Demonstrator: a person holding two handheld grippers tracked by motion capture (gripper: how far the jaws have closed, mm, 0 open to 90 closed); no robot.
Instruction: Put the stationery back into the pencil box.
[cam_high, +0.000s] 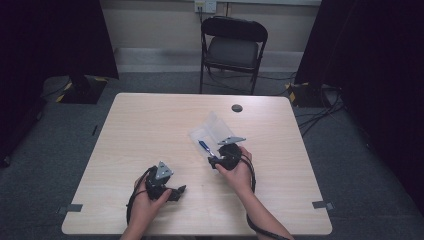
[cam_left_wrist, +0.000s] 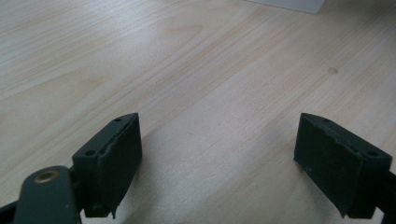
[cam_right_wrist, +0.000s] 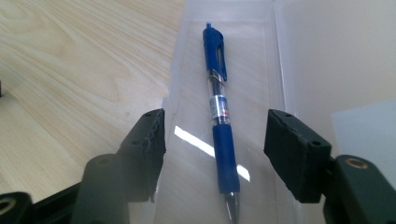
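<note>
Inside the clear plastic case (cam_right_wrist: 224, 74) on the pale wooden bench (cam_high: 150, 130) lies a blue click pen (cam_right_wrist: 220, 126). Right gripper (cam_right_wrist: 215, 140) fingers straddle it, apart: lower squarely, clamp the rubber grip. Left gripper (cam_left_wrist: 217, 154) fingers gape, empty.

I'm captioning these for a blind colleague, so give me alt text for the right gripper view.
A blue pen lies lengthwise in a clear plastic case, framed between the two open black jaws of the right gripper, which stand either side of it without touching. The case rests on a light wooden table.
</note>
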